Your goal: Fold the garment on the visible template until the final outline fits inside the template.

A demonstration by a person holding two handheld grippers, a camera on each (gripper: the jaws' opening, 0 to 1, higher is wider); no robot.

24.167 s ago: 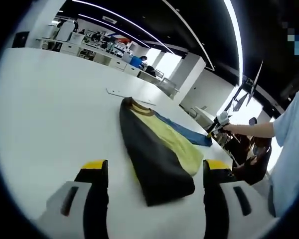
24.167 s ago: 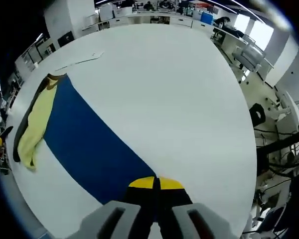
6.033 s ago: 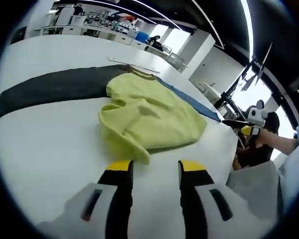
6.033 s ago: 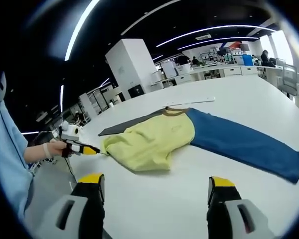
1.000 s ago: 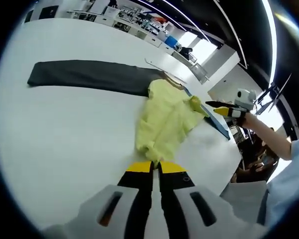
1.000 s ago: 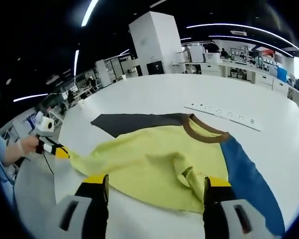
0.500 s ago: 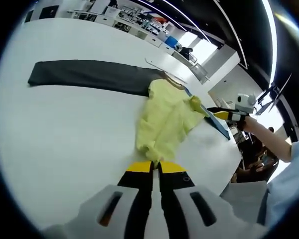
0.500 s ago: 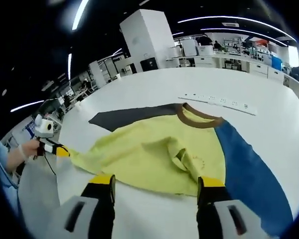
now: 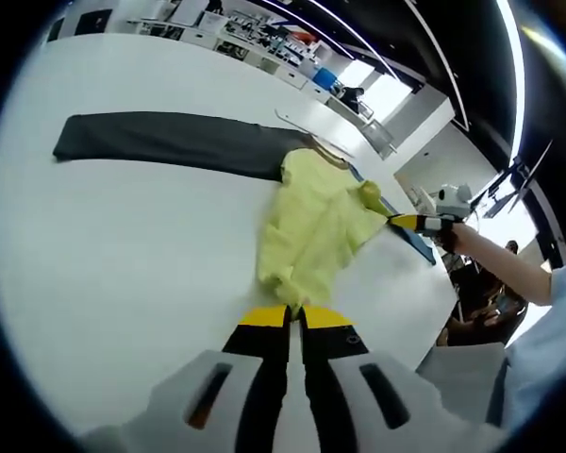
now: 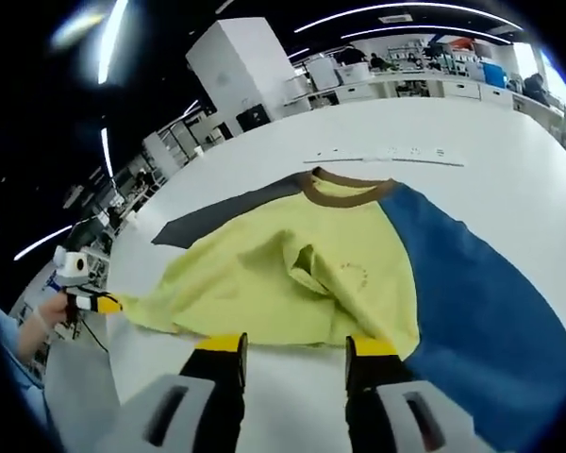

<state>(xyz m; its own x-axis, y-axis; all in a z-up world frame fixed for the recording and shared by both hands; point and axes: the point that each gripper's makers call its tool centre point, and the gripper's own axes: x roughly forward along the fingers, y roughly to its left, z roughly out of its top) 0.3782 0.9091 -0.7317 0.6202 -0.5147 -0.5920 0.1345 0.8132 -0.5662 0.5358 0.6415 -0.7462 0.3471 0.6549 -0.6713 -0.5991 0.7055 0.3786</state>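
Observation:
The garment lies spread on the white table [image 10: 509,142]: a yellow body [image 10: 283,264], a brown collar [image 10: 344,189], a blue sleeve [image 10: 472,293] and a dark grey sleeve [image 9: 170,142]. My left gripper [image 9: 292,316] is shut on a corner of the yellow hem [image 9: 281,288], and the same gripper [image 10: 99,303] appears at the left in the right gripper view, pulling that corner out. My right gripper [image 10: 297,346] stands open just in front of the yellow hem, near the blue sleeve. In the left gripper view, the right gripper [image 9: 407,222] hangs beside the body's far edge.
A thin white strip [image 10: 387,153] lies on the table beyond the collar. A person's hand [image 9: 457,231] holds the right gripper, with a pale blue sleeve behind it. Desks and office furniture [image 9: 264,38] stand far off past the table.
My right gripper has come lower and closer to the yellow hem, and its jaws have narrowed. The left gripper stays shut on the hem corner and has not moved.

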